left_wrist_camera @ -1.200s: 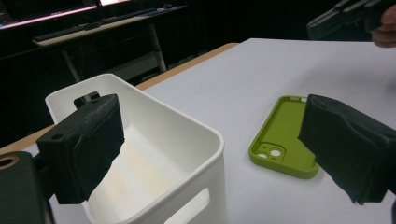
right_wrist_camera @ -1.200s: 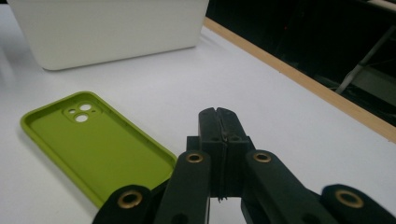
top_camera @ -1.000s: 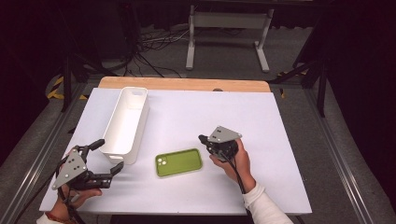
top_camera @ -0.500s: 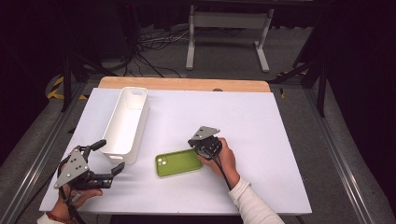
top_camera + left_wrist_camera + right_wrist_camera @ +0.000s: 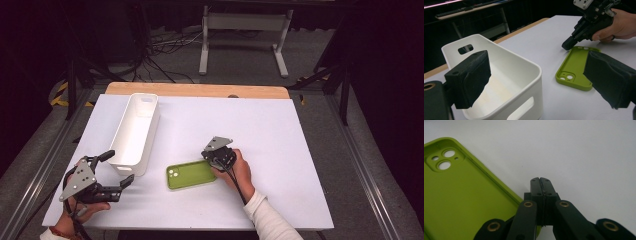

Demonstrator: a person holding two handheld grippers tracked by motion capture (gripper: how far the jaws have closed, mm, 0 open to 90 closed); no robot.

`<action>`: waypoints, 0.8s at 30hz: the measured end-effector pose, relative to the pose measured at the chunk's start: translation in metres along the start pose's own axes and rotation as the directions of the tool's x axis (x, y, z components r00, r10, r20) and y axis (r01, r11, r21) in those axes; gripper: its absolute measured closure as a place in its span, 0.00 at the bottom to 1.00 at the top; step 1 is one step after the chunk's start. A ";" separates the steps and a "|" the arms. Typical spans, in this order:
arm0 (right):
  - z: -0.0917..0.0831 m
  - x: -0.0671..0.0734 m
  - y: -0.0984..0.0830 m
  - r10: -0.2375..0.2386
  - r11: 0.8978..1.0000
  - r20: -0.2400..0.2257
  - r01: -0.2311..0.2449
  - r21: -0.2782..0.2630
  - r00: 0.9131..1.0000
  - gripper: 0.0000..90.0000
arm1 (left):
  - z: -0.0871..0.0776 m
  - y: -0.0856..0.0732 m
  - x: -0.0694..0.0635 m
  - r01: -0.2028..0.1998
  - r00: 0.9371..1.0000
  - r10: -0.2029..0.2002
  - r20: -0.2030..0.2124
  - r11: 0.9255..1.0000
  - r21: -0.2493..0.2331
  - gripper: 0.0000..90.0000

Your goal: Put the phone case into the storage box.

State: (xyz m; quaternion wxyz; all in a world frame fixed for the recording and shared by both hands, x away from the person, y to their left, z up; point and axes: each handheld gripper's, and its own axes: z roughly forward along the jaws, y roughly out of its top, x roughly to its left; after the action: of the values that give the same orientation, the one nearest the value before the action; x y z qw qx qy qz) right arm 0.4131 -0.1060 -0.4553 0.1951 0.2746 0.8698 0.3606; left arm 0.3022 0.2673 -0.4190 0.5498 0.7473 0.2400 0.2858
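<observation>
Near the table's [image 5: 300, 150] front edge, right of the bin [image 5: 134, 134], lies the case [image 5: 191, 174]: light, bendy, slick, best pinched by its thin rim; right gripper [image 5: 216, 156] clenched, empty, beside it.

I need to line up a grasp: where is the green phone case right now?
In the high view the green phone case lies flat on the white table, near its front edge, right of the white bin, with the shut right gripper at its right end.

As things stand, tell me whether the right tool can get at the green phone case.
Probably yes. The right tool sits shut just off the green phone case's long edge, with nothing between them on the white table. Its jaws are pressed together, so they'd likely need to open before gripping.
</observation>
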 end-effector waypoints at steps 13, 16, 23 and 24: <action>-0.007 0.000 -0.005 -0.078 0.995 -0.055 0.081 0.057 0.995 1.00 | 0.000 -0.002 0.003 0.005 1.000 -0.005 0.010 1.000 0.014 0.09; -0.012 0.002 -0.008 -0.106 0.992 -0.062 0.110 0.067 0.992 1.00 | 0.000 -0.002 0.002 0.006 1.000 -0.006 0.010 1.000 0.011 0.09; -0.024 0.003 -0.017 -0.121 0.989 -0.103 0.129 0.074 0.987 1.00 | 0.001 -0.002 0.003 0.011 1.000 -0.011 0.011 1.000 0.015 0.09; -0.024 0.003 -0.017 -0.124 0.988 -0.101 0.132 0.075 0.987 1.00 | 0.000 -0.002 0.003 0.006 1.000 -0.006 0.011 1.000 0.017 0.10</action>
State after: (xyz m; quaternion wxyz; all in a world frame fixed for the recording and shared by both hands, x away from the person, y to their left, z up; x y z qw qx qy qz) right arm 0.3916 -0.1269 -0.4522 0.1644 0.2082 0.9080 0.3243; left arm 0.3048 0.2697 -0.4205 0.5457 0.7526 0.2417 0.2782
